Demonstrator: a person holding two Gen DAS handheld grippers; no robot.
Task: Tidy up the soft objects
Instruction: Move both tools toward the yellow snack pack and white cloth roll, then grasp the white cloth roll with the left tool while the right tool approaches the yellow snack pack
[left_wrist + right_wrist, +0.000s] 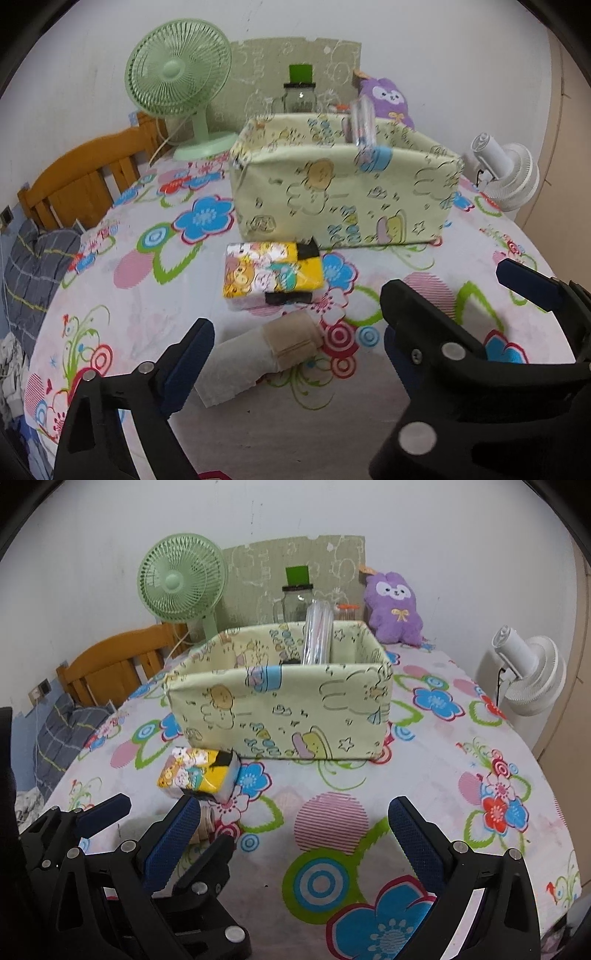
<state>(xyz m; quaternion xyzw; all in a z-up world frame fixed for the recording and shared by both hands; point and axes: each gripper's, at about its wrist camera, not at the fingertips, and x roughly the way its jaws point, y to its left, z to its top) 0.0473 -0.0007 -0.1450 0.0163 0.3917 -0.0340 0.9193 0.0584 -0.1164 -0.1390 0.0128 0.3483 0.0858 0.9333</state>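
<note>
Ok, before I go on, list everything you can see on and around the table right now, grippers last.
fabric storage box: one, pale yellow with cartoon print, middle of the table, open top
clear plastic packet: one, transparent, standing inside the box
tissue pack: one, yellow cartoon wrapper, in front of the box
rolled cloth: one, white with a beige band, nearest the left gripper
green fan: one, far left of the table
glass jar: one, clear with dark lid, behind the box
purple plush: one, far right by the wall
white fan: one, off the right edge
wooden chair: one, brown, left
tablecloth: one, floral
left gripper: open, nothing held
right gripper: open, nothing held
</note>
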